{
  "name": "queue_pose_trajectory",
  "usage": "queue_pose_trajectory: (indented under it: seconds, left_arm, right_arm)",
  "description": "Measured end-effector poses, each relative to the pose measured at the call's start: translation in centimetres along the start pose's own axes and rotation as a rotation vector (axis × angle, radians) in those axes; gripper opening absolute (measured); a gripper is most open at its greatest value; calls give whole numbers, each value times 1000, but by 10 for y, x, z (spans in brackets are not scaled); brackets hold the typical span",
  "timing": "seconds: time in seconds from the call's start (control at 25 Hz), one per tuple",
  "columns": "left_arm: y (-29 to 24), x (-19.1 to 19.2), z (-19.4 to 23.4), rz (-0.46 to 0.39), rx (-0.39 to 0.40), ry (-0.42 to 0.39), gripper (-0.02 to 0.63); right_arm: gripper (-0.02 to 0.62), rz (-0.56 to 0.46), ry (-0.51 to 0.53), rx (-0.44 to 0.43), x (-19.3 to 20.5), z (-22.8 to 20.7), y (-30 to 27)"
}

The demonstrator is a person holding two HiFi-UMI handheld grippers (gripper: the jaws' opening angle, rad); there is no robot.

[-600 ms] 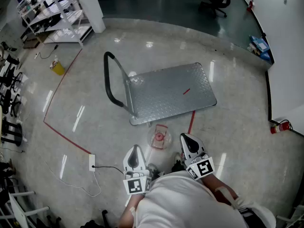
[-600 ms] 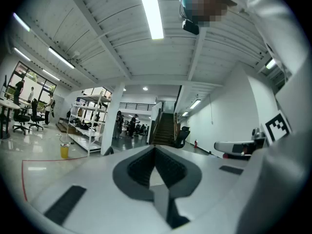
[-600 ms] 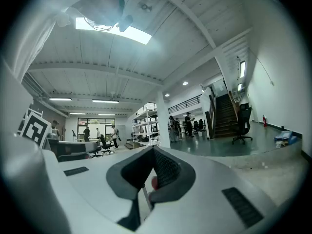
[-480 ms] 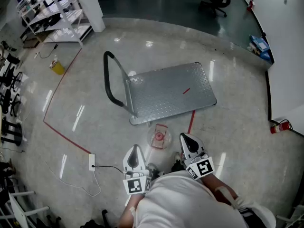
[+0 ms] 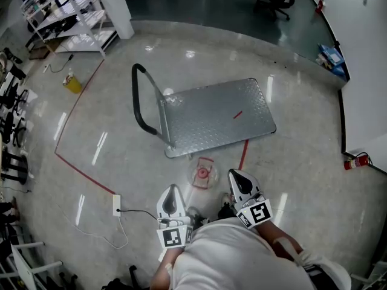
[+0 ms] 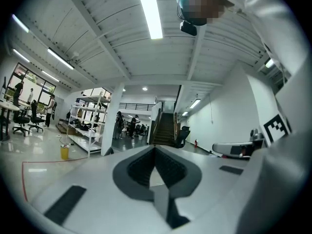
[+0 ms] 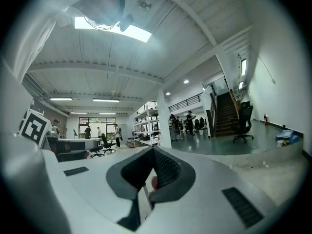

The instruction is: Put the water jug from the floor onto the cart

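Still, the left gripper (image 5: pixel 172 191) and right gripper (image 5: pixel 234 175) are hovering unmoved, jaws pressed together and empty, while the water jug (image 5: pixel 202 175) is sitting just ahead between them, beside the cart (image 5: pixel 217 116), so the lift is not yet beginning.

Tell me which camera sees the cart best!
The head view: the whole cart shows from above, flat metal deck and black handle. Both gripper views look across the room and show no cart.
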State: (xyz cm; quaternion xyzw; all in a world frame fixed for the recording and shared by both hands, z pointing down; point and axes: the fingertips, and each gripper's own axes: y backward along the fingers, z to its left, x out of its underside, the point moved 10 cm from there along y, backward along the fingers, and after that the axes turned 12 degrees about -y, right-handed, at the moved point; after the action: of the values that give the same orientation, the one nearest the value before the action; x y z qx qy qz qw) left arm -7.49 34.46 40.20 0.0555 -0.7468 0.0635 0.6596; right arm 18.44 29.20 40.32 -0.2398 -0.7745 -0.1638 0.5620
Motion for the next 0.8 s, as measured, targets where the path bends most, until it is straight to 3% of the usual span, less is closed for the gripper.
queue_pose_trajectory:
  seconds: [0.12, 0.24, 0.48, 0.64, 0.8]
  left_arm:
    - [-1, 1, 1, -1, -4, -1, 3]
    - [-2, 4, 4, 4, -12, 5, 3]
    - [-14, 10, 11, 18, -24, 18, 3]
    - [-26, 24, 13, 26, -16, 20, 3]
    - [-24, 51, 11, 90, -18, 53, 3]
  right_arm:
    - [12, 13, 22, 23, 3, -4, -6]
    - [14, 105, 59, 64, 22, -16, -24]
    - [24, 516, 103, 50, 112, -58, -93]
    - [177, 826, 91, 31, 205, -83, -131]
    - [202, 1079, 104, 54, 297, -93, -137]
